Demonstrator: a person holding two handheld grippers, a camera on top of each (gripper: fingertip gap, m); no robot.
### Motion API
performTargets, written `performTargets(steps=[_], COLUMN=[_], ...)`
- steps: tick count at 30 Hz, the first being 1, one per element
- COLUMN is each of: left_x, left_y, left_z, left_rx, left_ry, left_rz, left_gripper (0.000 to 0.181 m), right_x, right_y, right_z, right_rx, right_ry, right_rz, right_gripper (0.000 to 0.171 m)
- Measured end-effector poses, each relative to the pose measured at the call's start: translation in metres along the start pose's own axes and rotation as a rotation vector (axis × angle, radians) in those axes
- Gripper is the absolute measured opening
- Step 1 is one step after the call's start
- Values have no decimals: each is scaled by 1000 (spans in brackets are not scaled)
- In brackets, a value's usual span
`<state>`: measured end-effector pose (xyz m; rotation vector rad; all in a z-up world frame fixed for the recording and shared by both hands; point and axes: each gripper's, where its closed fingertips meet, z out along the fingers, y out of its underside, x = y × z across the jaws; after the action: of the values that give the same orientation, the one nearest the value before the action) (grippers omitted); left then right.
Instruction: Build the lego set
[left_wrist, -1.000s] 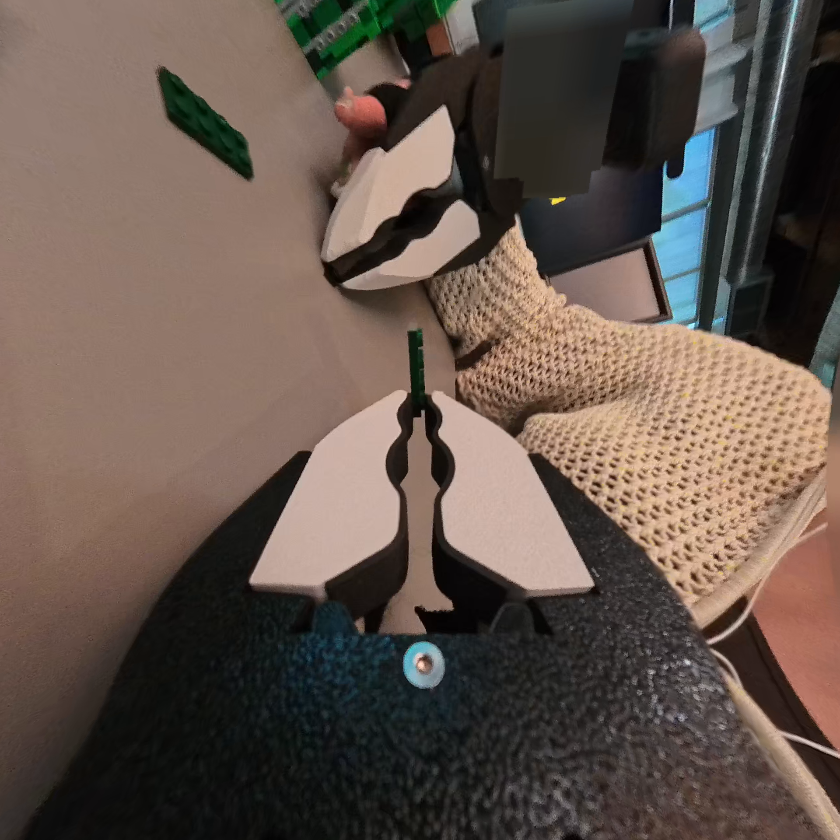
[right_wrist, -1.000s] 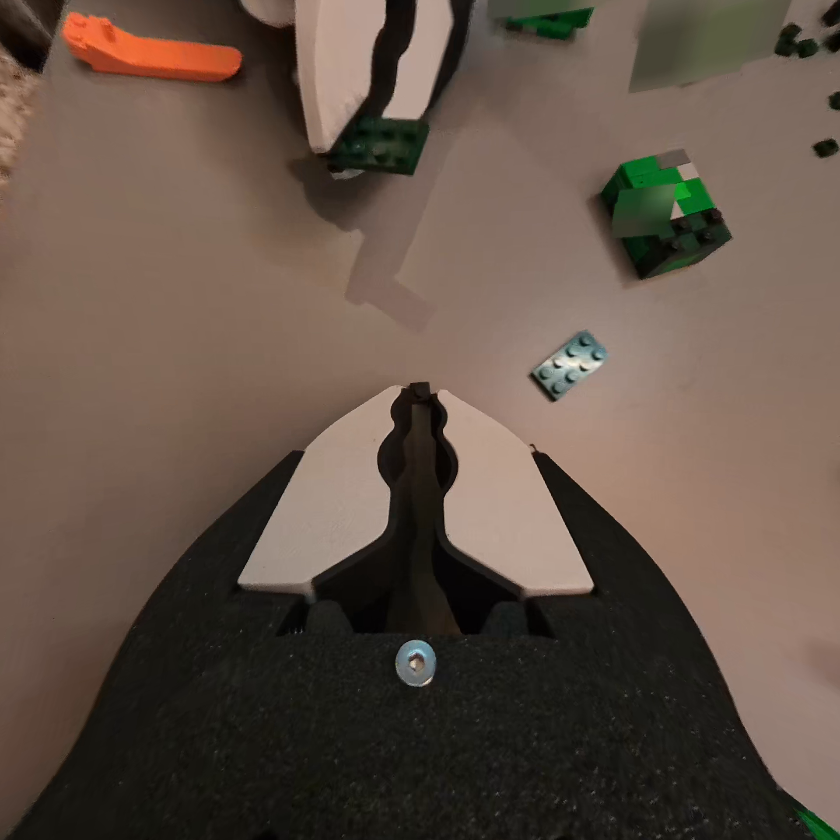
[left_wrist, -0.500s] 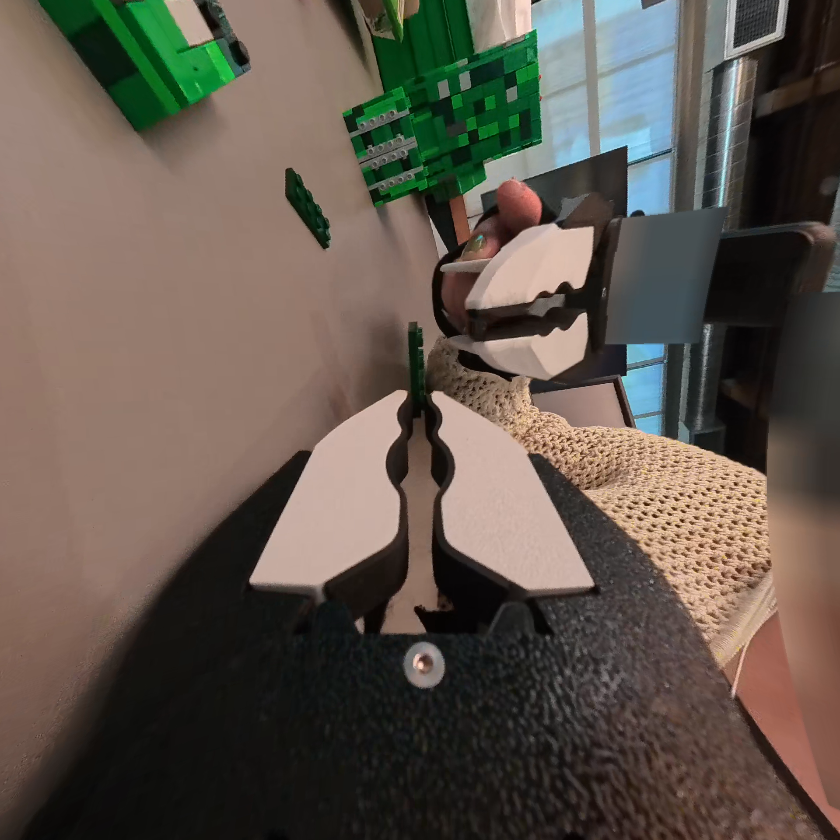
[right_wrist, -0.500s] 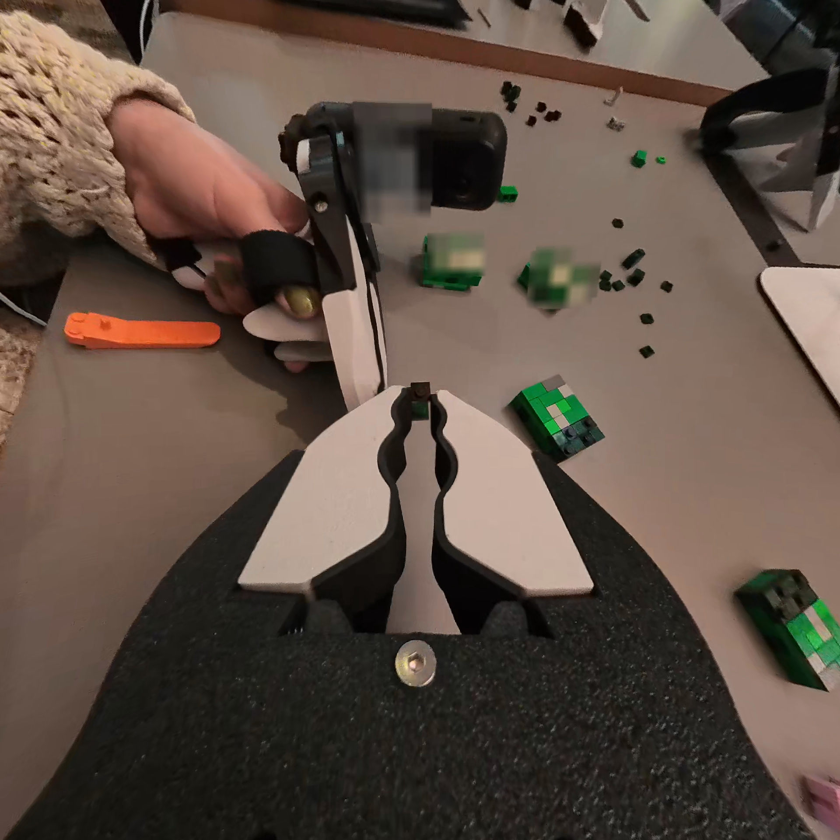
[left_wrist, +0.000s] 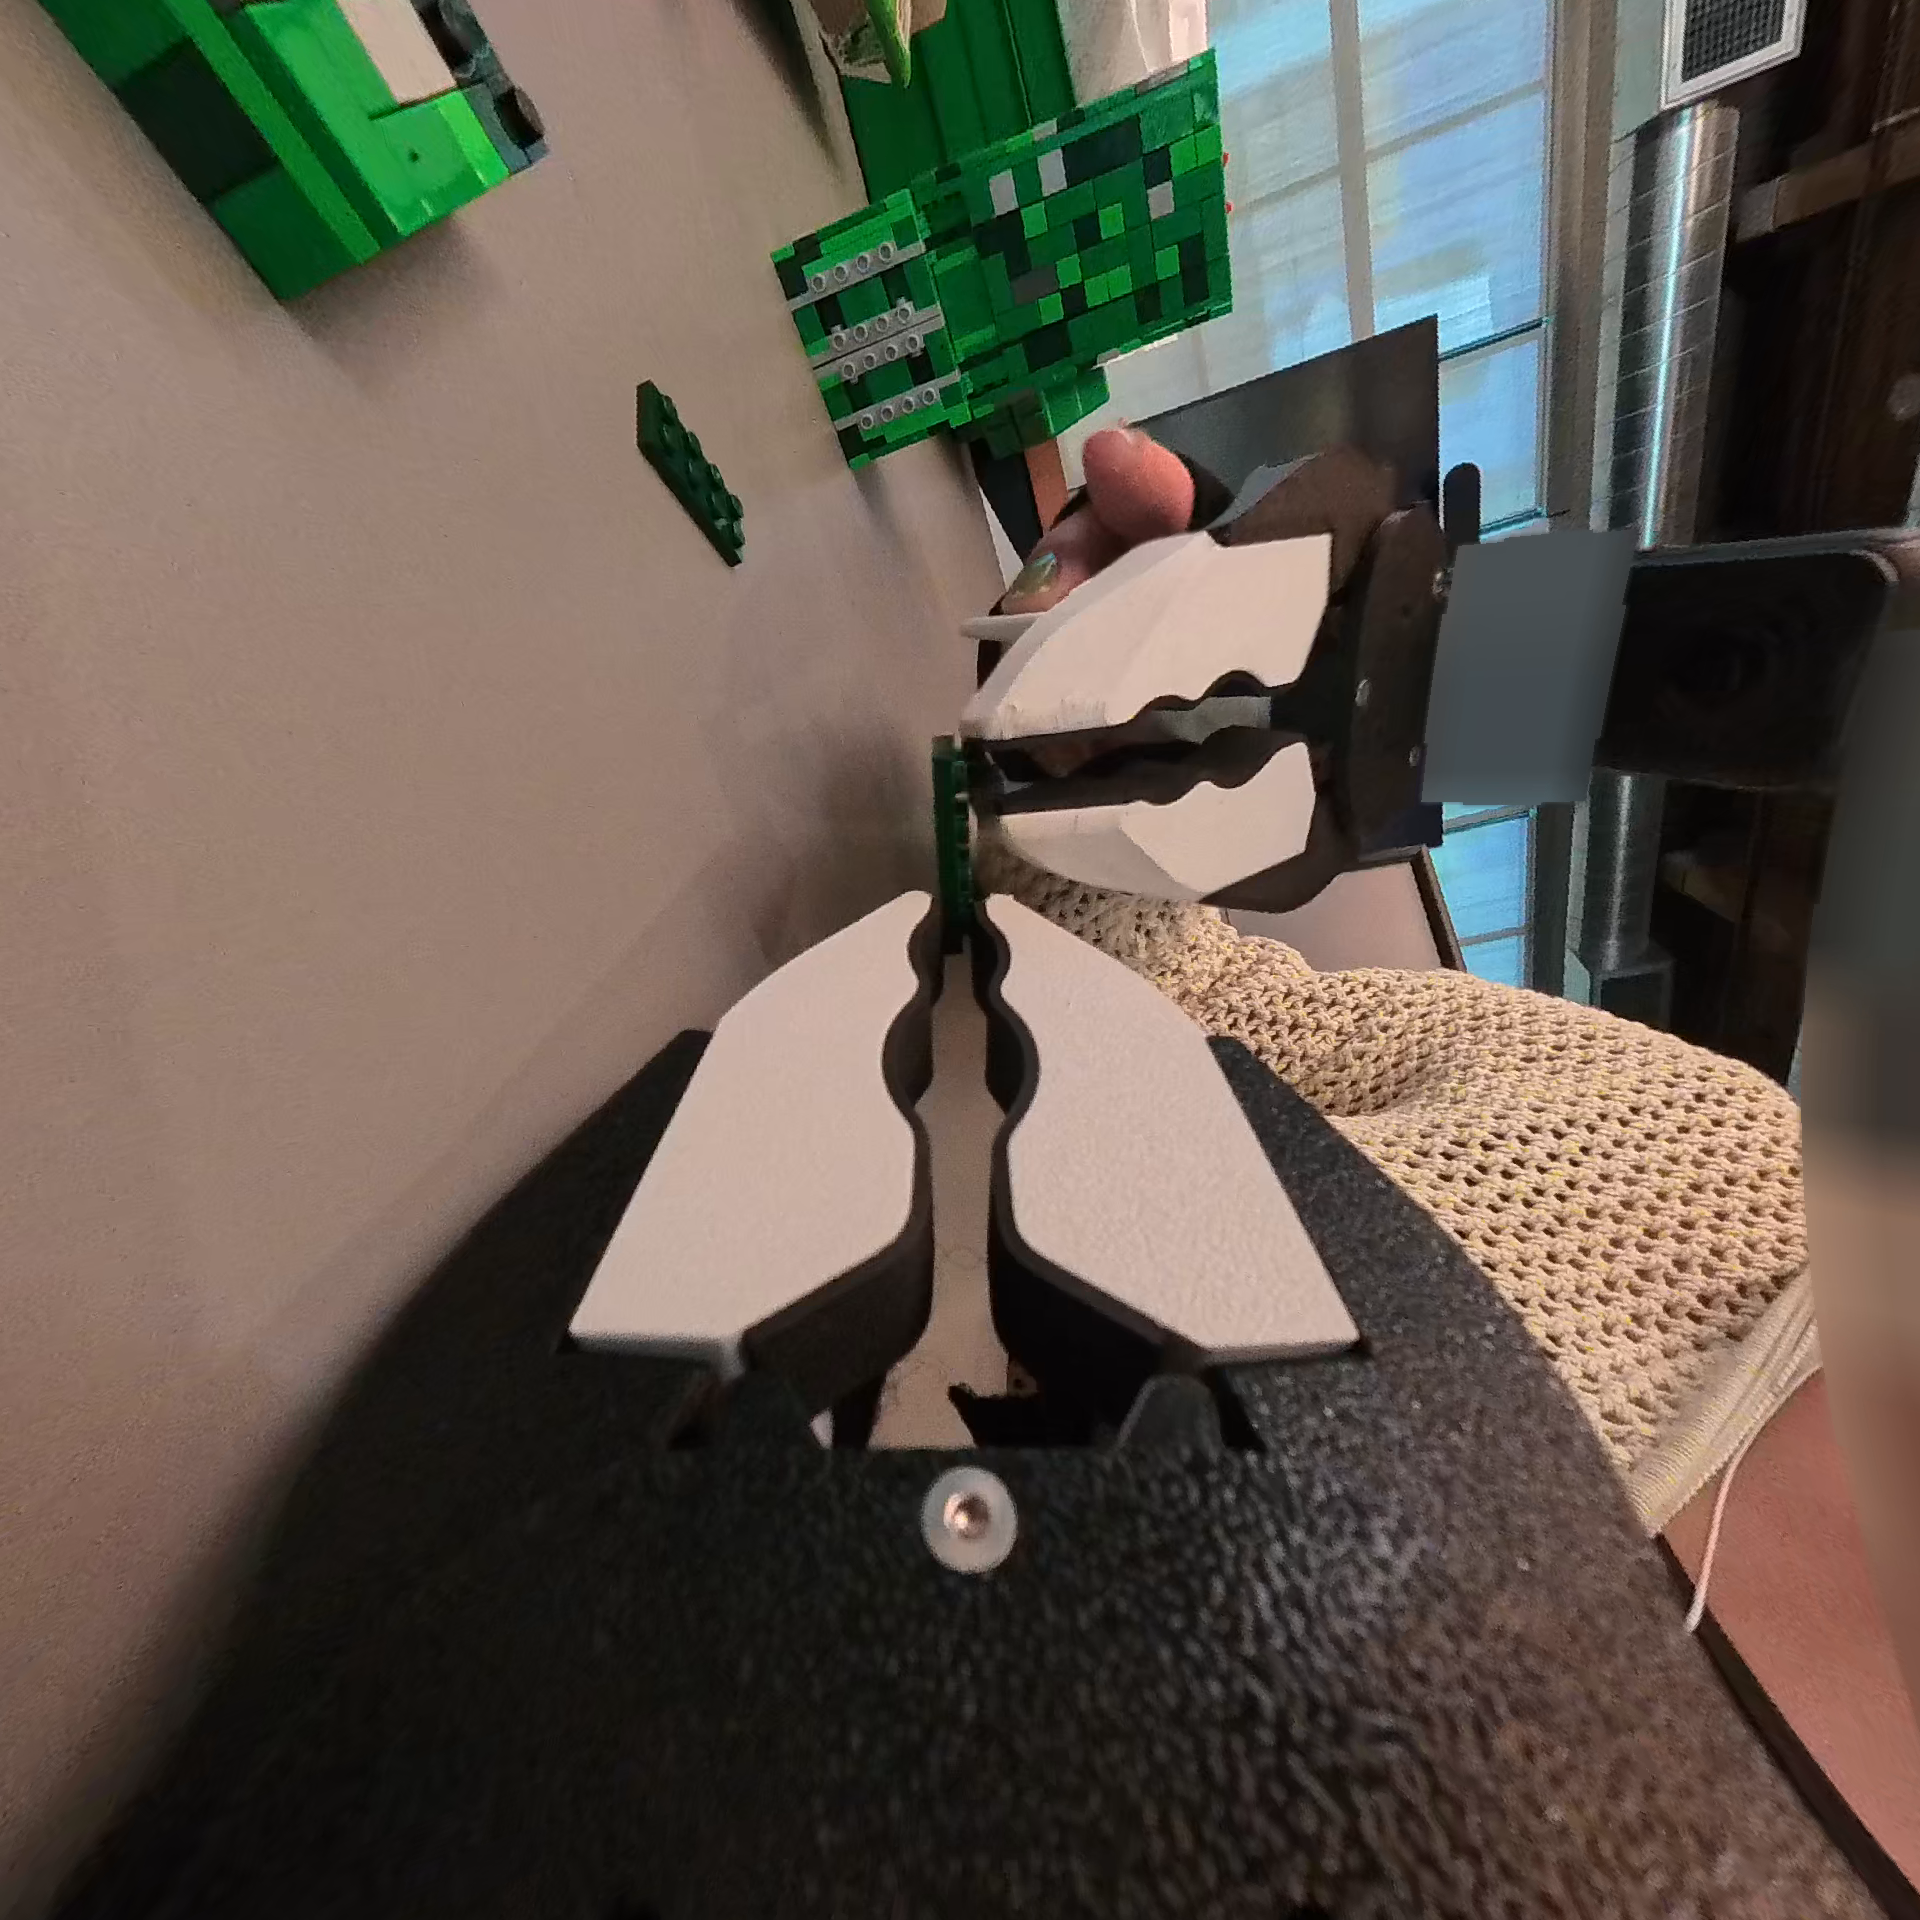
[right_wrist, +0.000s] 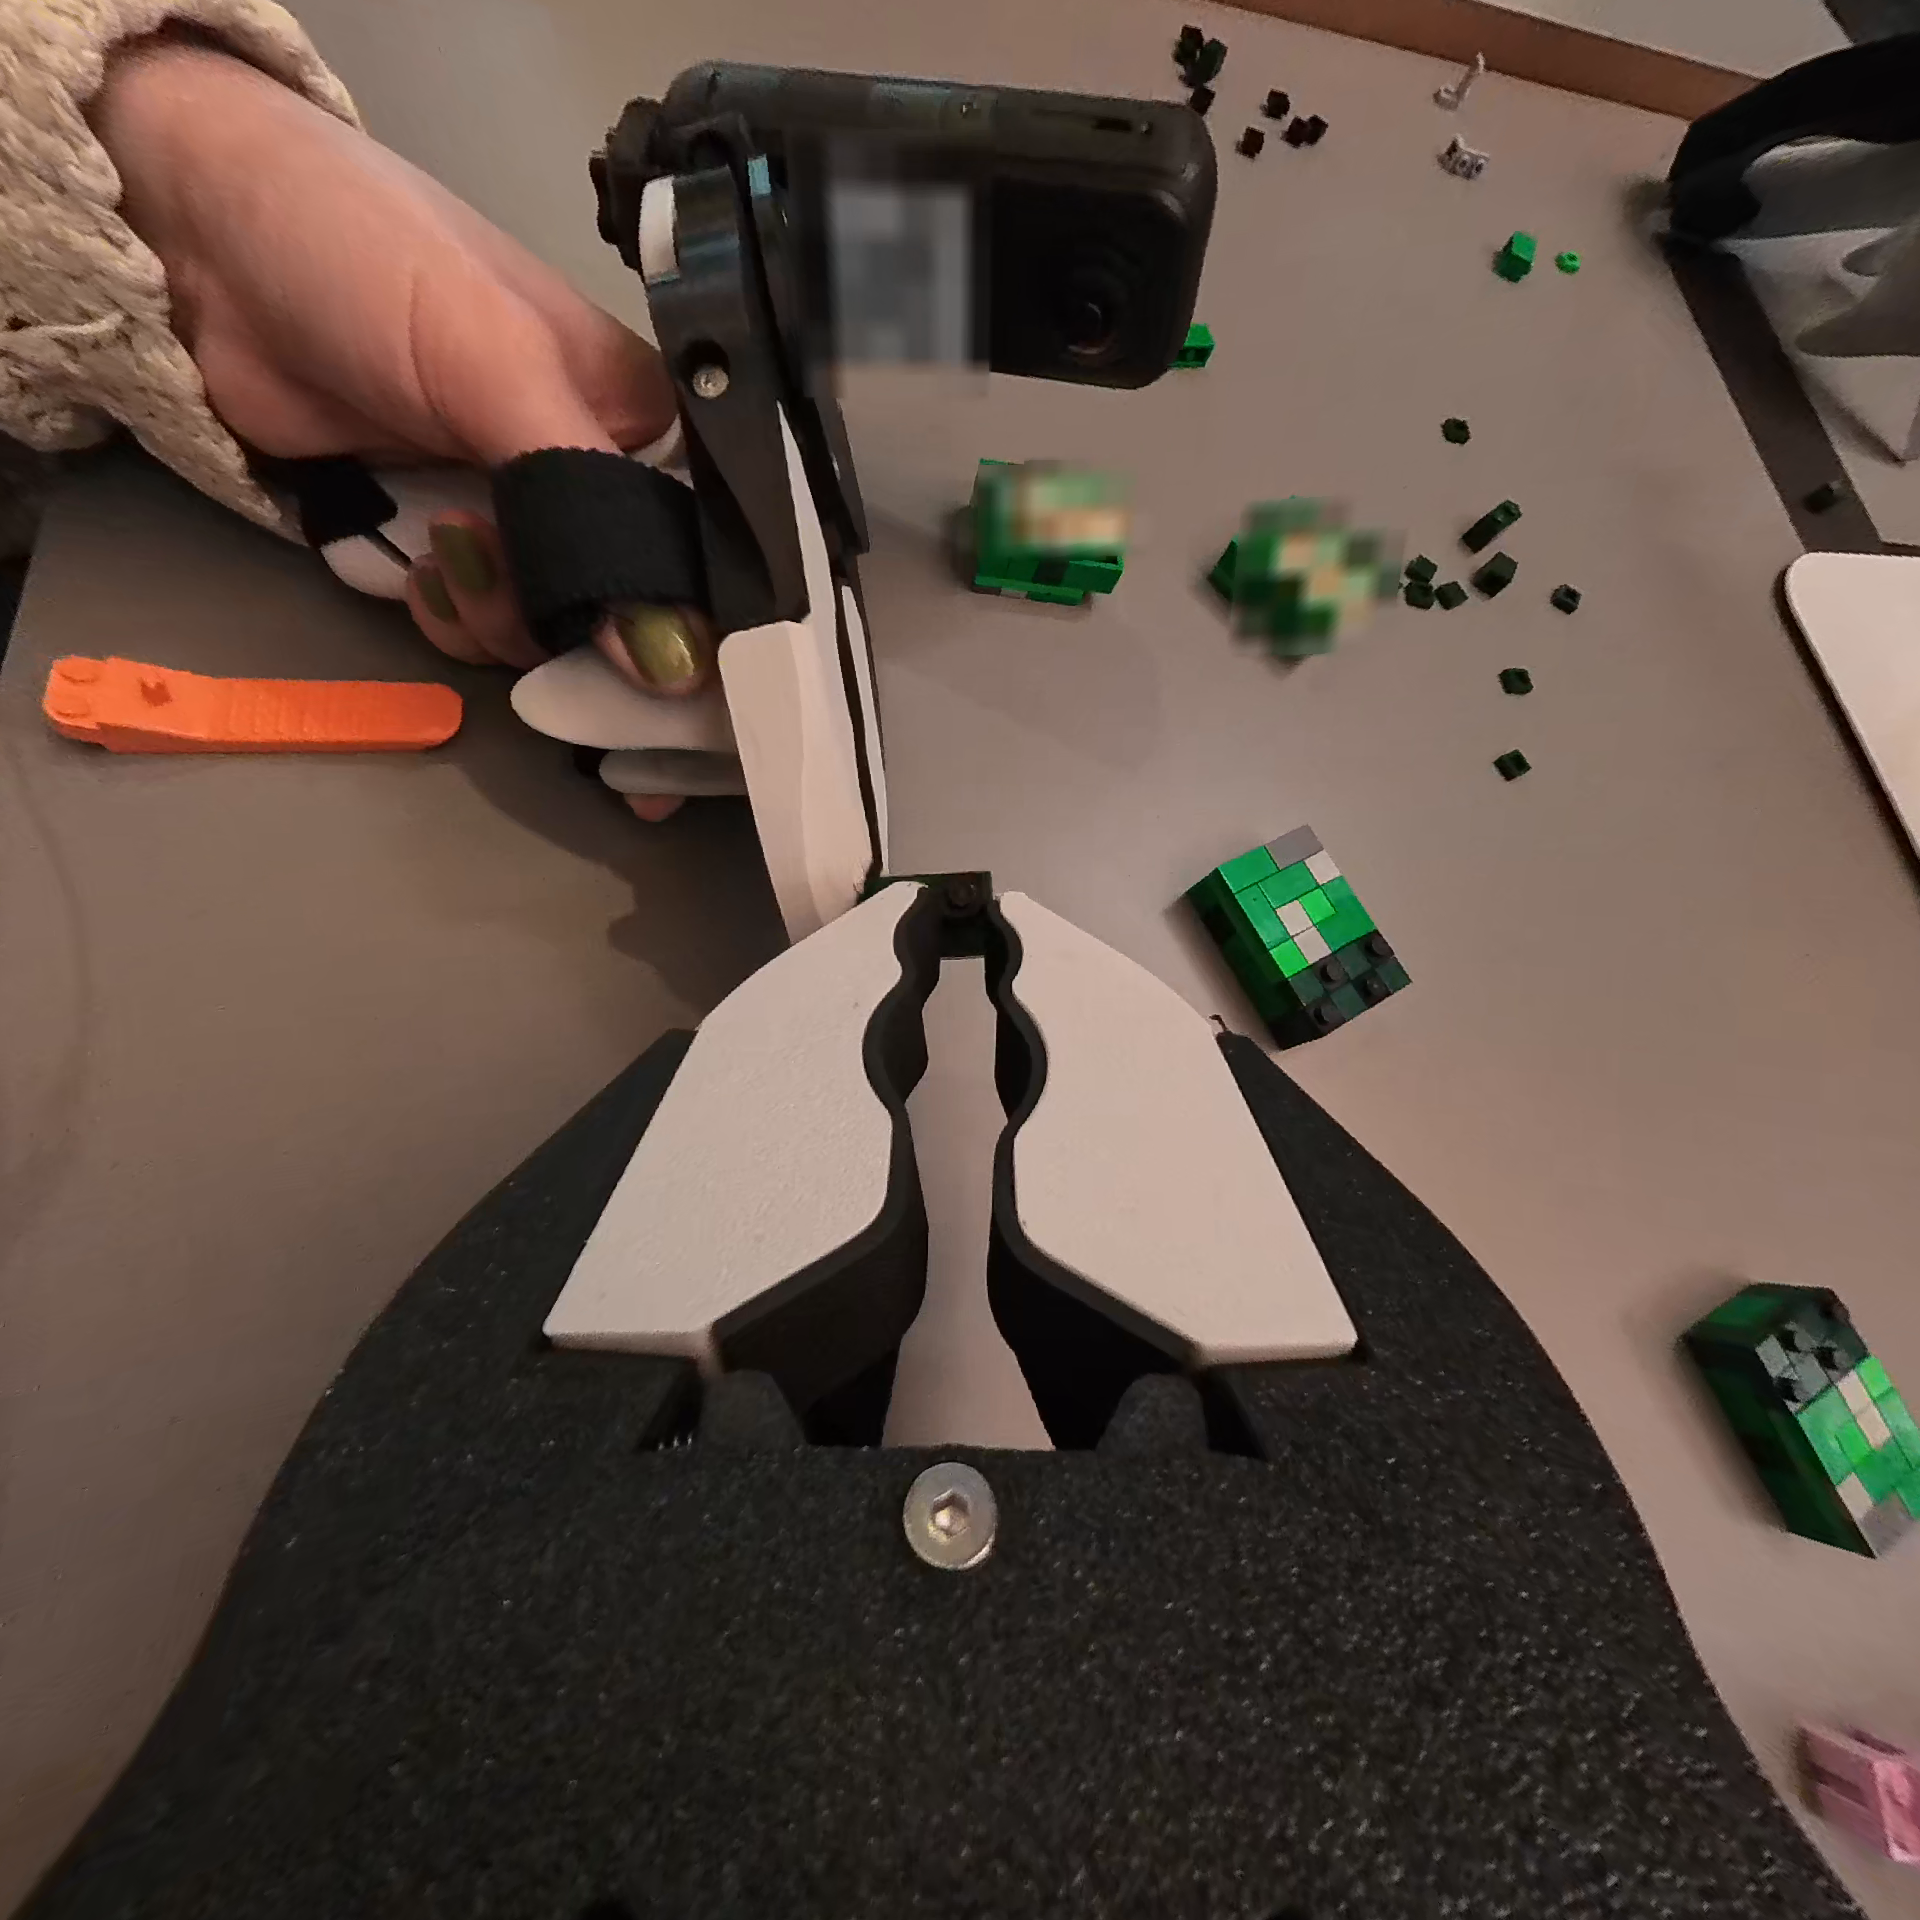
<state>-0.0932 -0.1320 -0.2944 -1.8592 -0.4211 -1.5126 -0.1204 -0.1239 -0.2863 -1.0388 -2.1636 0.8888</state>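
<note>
Dark green plate (left_wrist: 954, 831) is held edge-on above the grey table (left_wrist: 364, 831), clenched at its lower end by the left gripper (left_wrist: 958, 914). A small dark stud piece (right_wrist: 964, 902) is pinched in the right gripper (right_wrist: 961, 914), whose tips meet the plate's face — piece appears touching or just short of it, can't tell if seated. Risk, as I judge it: the plate is gripped only by one thin end, so a sideways push could pivot or pop it out of the jaws; the tiny piece could also twist or drop if the studs are misaligned. Versus half a second ago, the right gripper has closed in from near the plate to its face; the left grip stays unchanged. Loose green plate (left_wrist: 691, 473), built green blocks (right_wrist: 1299, 935) and an orange separator (right_wrist: 249, 704) lie around.
</note>
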Motion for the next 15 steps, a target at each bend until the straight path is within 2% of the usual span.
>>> performTargets(steps=[15], left_x=[-1], left_y=[1], left_z=[1], left_rx=[-7], left_ry=[-10], left_rz=[15], left_gripper=[4], right_x=[-1], right_y=[0], right_z=[1], right_rx=[-13], right_ry=[9], right_rz=[-8], right_gripper=[10])
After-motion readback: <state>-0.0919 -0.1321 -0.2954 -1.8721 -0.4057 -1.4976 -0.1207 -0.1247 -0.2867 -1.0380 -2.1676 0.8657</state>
